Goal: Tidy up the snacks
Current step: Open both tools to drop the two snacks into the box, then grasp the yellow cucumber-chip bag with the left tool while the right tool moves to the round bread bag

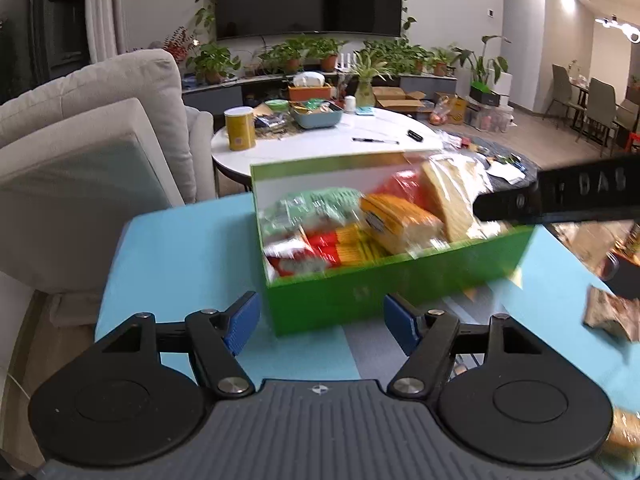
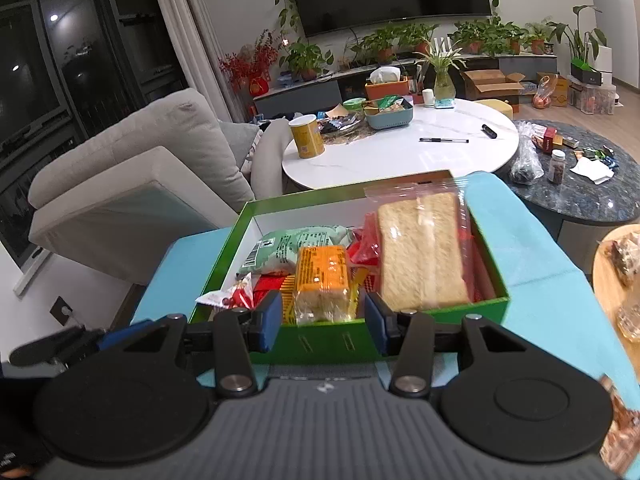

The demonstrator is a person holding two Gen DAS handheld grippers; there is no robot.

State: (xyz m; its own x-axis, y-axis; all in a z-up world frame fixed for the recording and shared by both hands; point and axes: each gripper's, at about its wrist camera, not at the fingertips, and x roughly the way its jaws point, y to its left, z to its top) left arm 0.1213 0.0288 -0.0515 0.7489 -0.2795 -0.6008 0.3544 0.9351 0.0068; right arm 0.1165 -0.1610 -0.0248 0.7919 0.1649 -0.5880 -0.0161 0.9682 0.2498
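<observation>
Green box (image 2: pixel 344 340) sits just ahead of both grippers on the blue cloth (image 1: pixel 180 248), packed with snacks to keep them together. Wafer pack (image 2: pixel 424 252) leans on its far-right wall. Left gripper (image 1: pixel 322 322) and right gripper (image 2: pixel 322 322) stand parted, empty.
</observation>
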